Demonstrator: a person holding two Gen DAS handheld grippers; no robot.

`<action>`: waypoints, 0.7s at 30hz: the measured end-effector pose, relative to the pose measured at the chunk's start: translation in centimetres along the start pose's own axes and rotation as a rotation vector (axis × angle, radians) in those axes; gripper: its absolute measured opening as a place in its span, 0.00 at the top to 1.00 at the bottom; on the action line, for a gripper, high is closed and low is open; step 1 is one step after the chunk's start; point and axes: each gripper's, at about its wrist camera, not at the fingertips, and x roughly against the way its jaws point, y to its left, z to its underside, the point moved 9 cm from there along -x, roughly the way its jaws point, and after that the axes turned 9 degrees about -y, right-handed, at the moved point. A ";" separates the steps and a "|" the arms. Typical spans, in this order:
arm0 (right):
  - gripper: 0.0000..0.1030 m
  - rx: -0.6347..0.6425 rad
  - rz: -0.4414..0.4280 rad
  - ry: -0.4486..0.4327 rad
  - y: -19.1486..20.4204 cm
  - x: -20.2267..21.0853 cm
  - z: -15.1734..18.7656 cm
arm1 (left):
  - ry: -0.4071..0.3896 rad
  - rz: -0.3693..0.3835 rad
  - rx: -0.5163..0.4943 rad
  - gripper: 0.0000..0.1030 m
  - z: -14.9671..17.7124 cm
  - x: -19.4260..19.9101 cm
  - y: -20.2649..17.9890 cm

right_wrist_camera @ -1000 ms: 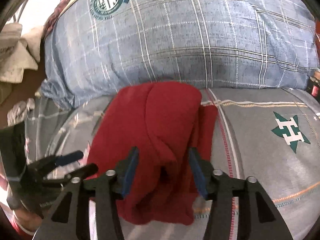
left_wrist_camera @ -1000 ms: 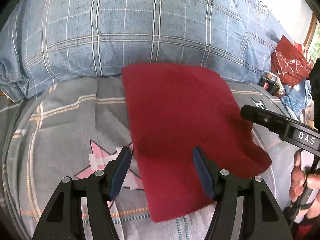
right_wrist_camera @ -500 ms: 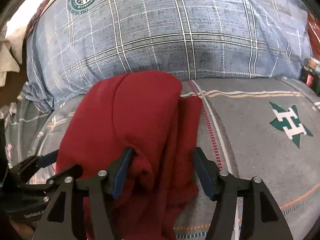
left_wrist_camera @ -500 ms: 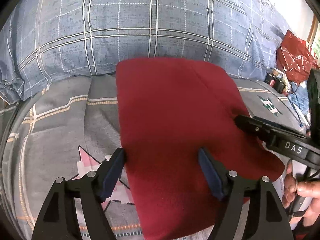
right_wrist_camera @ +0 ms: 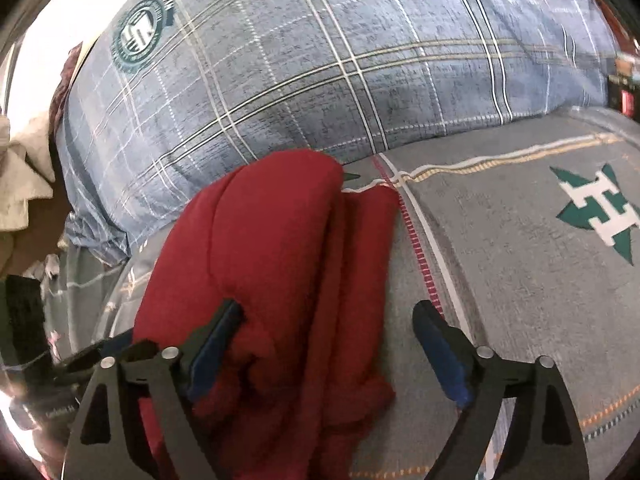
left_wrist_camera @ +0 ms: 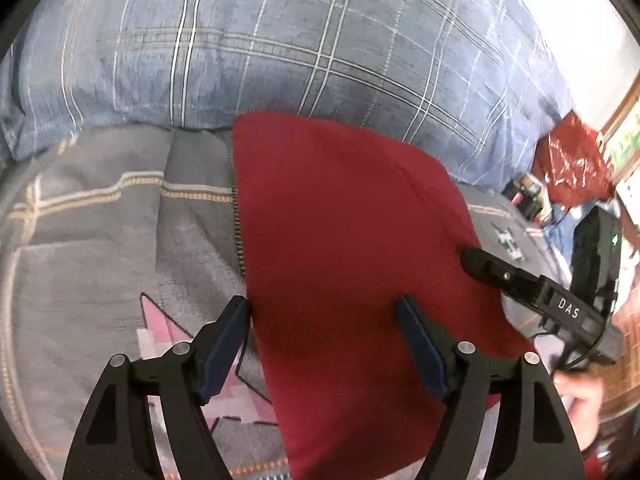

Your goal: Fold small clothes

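We see the small dark-red fleece garment (left_wrist_camera: 340, 264) lying on the grey patterned bedsheet (left_wrist_camera: 100, 248) just in front of the big blue plaid pillow (left_wrist_camera: 280, 40), its far edge touching or nearly touching the pillow. Our left tool (left_wrist_camera: 323, 326) stands with its jaws spread wide over the garment's near left part, one blue pad at the cloth's left edge and the other over the red fabric; the jaws have just been opening, and nothing is pinched between them. Our right tool (right_wrist_camera: 326, 330) is likewise spread, its jaws having just opened too, with the bunched, layered right side of the garment (right_wrist_camera: 280, 280) lying loose between them. From here we judge the main risk to be that right side: the folds are lumpy and stacked unevenly, so a pinch could catch only the top layer and drag the fold apart, or take all layers and pull the whole piece askew. On the left, closing at the very edge could nip the bedsheet with the cloth. The two tools sit near each other, so they could also collide while reaching in.
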 end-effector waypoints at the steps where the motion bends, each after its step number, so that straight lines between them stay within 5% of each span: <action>1: 0.12 -0.012 -0.008 -0.005 -0.1 0.0 -0.2 | 0.002 0.004 0.002 0.24 -0.1 -0.3 0.1; 21: 0.17 0.027 -0.102 0.022 1.9 -1.8 -0.7 | 0.012 0.022 0.021 0.13 -1.3 -4.4 0.0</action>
